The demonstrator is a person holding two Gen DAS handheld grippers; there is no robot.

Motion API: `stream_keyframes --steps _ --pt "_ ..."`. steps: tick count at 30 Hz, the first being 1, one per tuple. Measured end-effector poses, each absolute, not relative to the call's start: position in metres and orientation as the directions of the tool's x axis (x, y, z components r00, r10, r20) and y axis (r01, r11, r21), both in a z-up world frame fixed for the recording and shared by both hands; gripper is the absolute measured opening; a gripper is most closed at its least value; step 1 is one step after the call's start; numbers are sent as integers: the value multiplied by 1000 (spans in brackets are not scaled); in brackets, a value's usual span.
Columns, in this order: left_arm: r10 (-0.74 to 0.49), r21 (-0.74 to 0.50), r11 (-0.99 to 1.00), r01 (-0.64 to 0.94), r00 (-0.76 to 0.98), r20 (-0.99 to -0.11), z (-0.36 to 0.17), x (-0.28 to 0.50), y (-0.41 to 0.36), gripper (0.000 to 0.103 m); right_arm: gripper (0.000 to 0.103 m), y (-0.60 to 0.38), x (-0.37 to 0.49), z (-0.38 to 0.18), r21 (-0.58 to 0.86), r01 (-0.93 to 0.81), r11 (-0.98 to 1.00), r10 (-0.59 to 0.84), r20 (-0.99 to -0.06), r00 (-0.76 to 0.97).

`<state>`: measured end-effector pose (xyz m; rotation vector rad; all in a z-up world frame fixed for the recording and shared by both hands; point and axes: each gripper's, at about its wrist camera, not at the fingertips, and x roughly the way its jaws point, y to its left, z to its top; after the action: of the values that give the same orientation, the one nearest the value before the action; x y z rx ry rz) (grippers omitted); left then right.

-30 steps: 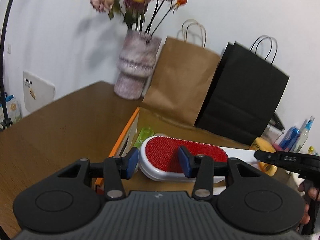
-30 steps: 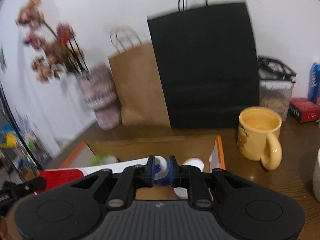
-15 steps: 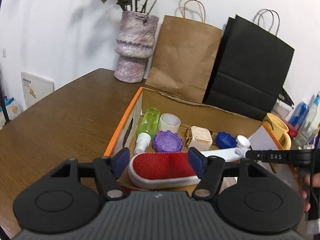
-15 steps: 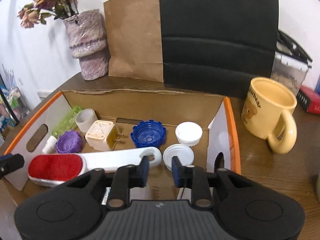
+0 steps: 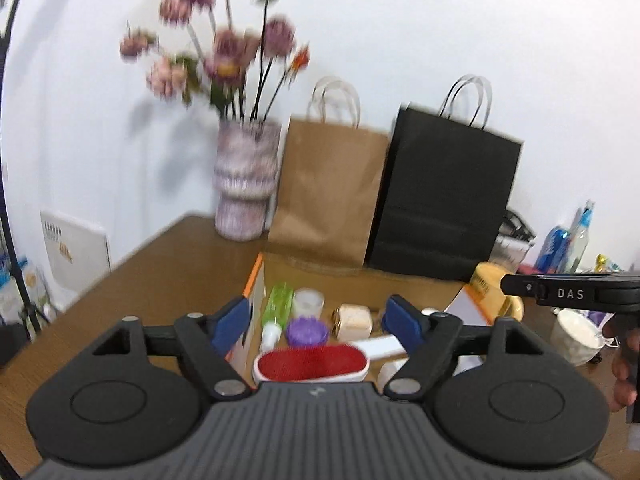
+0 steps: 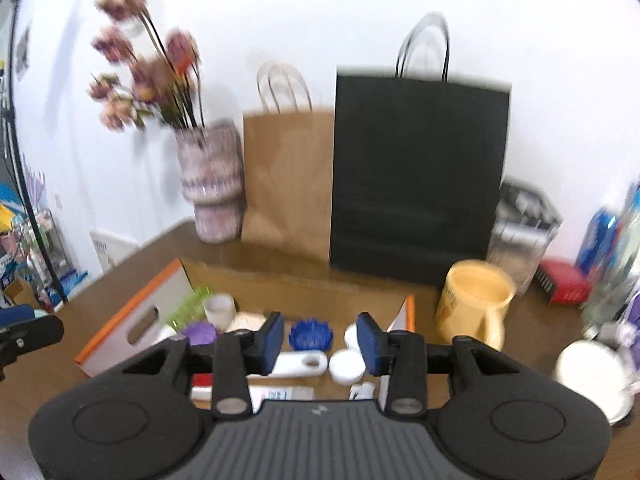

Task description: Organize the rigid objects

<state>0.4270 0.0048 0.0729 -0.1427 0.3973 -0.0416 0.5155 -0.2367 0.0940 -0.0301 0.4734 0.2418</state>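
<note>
A red and white lint brush [image 5: 312,364] lies in the open cardboard box [image 5: 256,280] near its front edge; its white handle [image 6: 300,362] shows in the right wrist view. The box [image 6: 132,320] also holds a green bottle [image 5: 278,304], a purple lid [image 5: 307,330], a beige plug [image 5: 354,320], a blue lid [image 6: 311,334] and white lids [image 6: 347,364]. My left gripper [image 5: 318,320] is open and empty, above and behind the brush. My right gripper [image 6: 322,340] is open and empty above the handle.
A flower vase [image 5: 244,184], a brown paper bag [image 5: 328,196] and a black paper bag [image 5: 444,204] stand behind the box. A yellow mug [image 6: 474,304], a white cup [image 6: 592,376], a red box [image 6: 564,286] and bottles [image 5: 568,240] stand to the right.
Both grippers let go of the lint brush, which now lies in the box. Both opened wide, rose and pulled back.
</note>
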Motion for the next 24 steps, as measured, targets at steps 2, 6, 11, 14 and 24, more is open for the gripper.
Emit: stream_keyframes --steps 2,6,11,14,24 --pt "-46 -118 993 8 945 -323 82 410 1 79 51 -239 492 102 -7 -236 972 214 -391 895" --pt "-22 -50 999 11 975 -221 93 377 -7 79 59 -246 443 106 -44 -228 973 211 -246 946" --pt "-79 -11 997 78 989 -127 99 343 -13 79 60 -252 401 93 -1 -211 977 208 -164 964" --pt "-97 18 995 99 990 -102 101 325 -17 81 60 -253 385 87 19 -204 979 205 -158 966" --pt "-109 14 994 111 991 -78 105 267 -11 81 62 -252 309 90 57 -195 979 200 -105 974"
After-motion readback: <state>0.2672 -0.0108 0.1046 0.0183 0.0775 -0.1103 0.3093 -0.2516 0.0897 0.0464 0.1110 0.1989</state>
